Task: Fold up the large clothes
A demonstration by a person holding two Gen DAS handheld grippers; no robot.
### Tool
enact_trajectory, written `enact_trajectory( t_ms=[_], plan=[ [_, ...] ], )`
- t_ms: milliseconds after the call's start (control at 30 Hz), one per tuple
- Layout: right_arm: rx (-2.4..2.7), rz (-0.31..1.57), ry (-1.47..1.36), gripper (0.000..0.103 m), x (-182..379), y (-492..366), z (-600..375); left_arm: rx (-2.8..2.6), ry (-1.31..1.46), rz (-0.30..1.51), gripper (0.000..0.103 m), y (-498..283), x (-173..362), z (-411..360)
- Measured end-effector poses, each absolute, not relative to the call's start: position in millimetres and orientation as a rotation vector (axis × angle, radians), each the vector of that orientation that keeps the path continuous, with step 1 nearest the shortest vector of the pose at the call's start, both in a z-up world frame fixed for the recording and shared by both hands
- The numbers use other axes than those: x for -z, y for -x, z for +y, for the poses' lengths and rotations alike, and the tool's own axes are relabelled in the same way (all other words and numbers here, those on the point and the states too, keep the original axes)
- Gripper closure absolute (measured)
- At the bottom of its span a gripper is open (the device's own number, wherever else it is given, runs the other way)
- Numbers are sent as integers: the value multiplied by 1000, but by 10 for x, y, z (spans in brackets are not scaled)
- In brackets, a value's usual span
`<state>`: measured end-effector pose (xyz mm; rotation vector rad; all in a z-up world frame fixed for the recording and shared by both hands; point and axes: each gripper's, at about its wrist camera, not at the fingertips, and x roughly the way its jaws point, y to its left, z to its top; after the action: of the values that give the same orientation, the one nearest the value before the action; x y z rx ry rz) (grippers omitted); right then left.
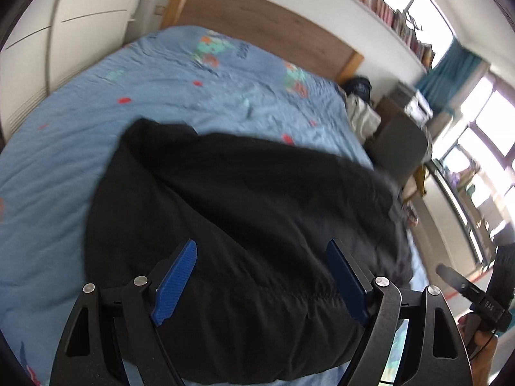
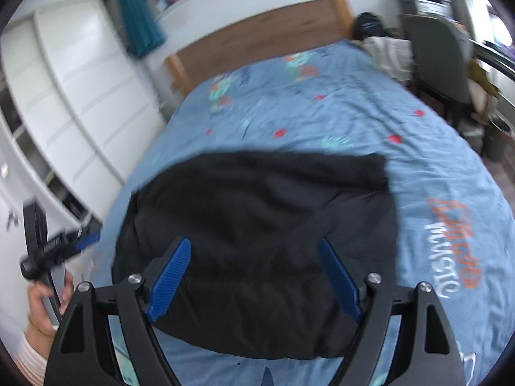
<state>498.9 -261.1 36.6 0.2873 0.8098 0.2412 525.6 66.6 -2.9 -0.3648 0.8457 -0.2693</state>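
1. Black garment (image 1: pixel 244 225) lies on the bed (image 1: pixel 64 160), on the blue printed cover, near the foot end. It is bunched into a rounded, bulky slab; it looks partly folded, but I cannot tell how many layers.
2. Left gripper (image 1: pixel 260 281) hovers above the garment's near part, jaws spread wide, blue pads (image 1: pixel 175 283) holding nothing.
3. Right gripper (image 2: pixel 252 278) likewise hangs over the near edge of the garment (image 2: pixel 257 225), jaws wide apart and empty.
4. Each wrist view catches the other gripper out at the side, off the cloth.
5. Judgement: I am between grasps, with a fold laid down or about to be taken; both frames are motion-blurred.
6. Next move calls for picking two matching points on one edge, closing both jaws on cloth only, not the bed cover, then lifting evenly so the thick fabric does not slump.
7. Chair (image 2: pixel 441 64) and headboard (image 2: pixel 257 38) are well apart from the work.
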Motion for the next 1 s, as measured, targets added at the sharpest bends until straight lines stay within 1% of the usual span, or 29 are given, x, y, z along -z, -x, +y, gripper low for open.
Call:
enact_trajectory(
  t_ms=[167, 300, 467, 600, 833, 900, 1000],
  plan=[
    [-294, 877, -154, 21, 175, -5304, -1995, 287, 254, 893, 22, -5615, 449, 255],
    [-269, 881, -58, 21, 420, -5750, -1705, 268, 202, 889, 15, -6028, 561, 79],
    [-202, 900, -60, 21, 588, -6415, -1714, 222, 182, 925, 14, -6617, 629, -10],
    [-160, 929, -82, 21, 718, -6854, -1791, 197, 156, 995, 9, -7008, 756, -89],
    [-114, 964, -95, 21, 953, -7416, -1881, 147, 132, 1017, 4, -7294, 926, -210],
    [-111, 967, -106, 21, 1011, -7498, -1925, 142, 143, 1020, 2, -7332, 948, -189],
    [-105, 956, -102, 21, 1003, -7528, -2023, 113, 155, 1027, 1, -7365, 910, -54]
  ],
)
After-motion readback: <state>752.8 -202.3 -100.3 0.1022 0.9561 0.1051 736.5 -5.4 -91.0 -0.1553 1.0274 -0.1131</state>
